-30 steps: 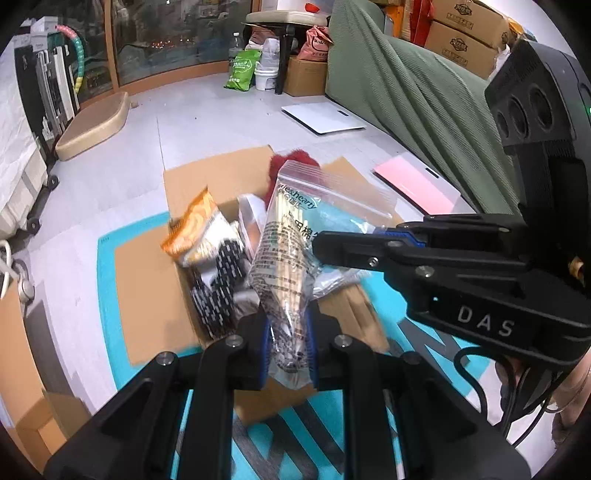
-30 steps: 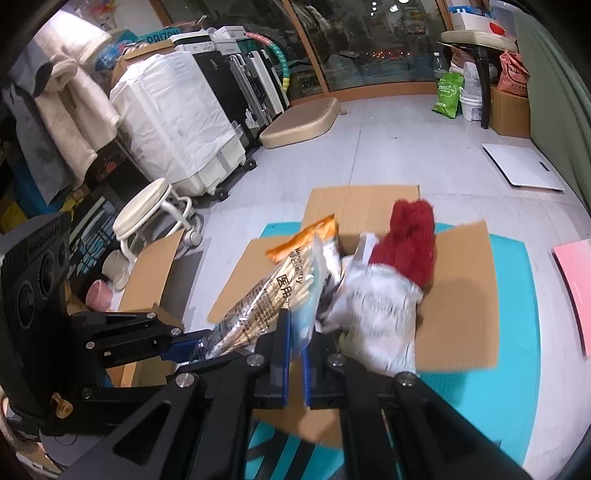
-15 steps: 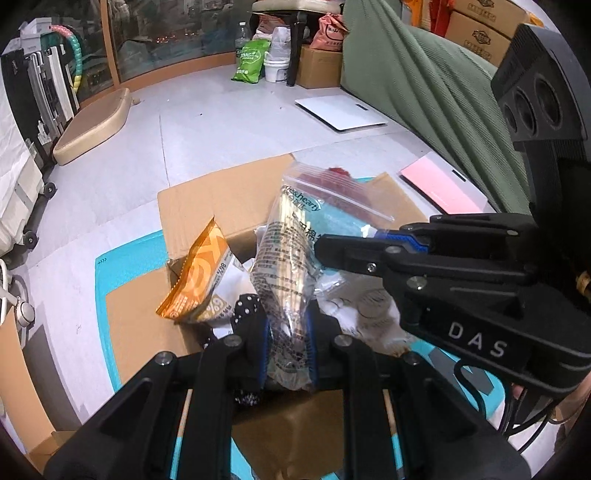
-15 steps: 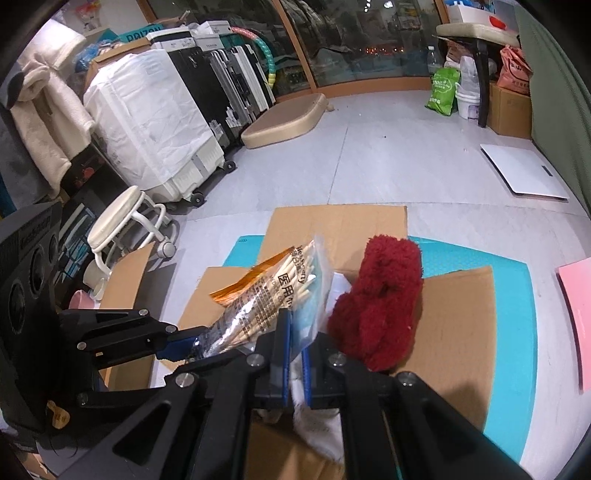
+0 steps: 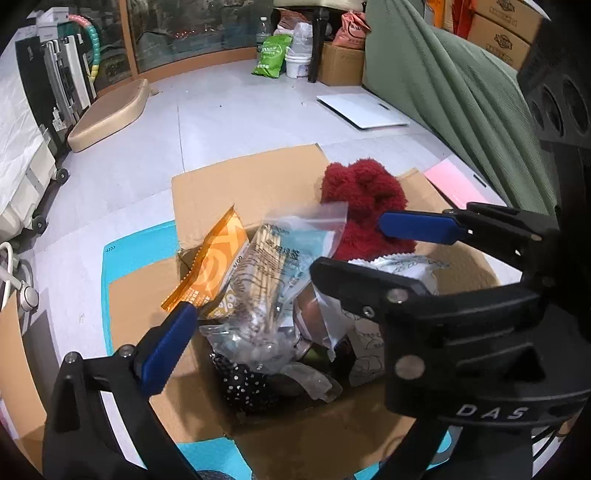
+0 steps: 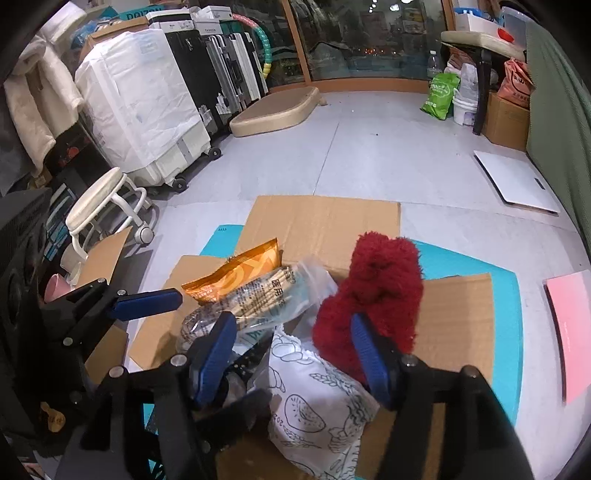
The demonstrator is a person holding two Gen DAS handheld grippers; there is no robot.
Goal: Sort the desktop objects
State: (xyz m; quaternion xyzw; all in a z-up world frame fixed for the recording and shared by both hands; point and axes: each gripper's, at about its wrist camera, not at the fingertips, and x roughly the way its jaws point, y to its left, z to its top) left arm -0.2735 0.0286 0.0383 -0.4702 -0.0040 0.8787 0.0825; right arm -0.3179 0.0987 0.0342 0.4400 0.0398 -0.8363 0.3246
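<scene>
One swab bag [image 5: 266, 273] in box [image 5: 240, 184] – left claw [image 5: 236, 332], right claw [image 6: 291, 354] opening, gripping nothing.

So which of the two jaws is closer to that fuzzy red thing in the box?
Right. The right gripper has one finger lying against the red plush. The left gripper hangs over the box's far side, beyond the orange packet.

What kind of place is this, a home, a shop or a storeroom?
Probably a storeroom or the back of a shop, not a home. Covered suitcases stand in a row along the wall, stacked cartons sit behind a green cloth, and the cardboard box being filled rests on the bare floor.
</scene>
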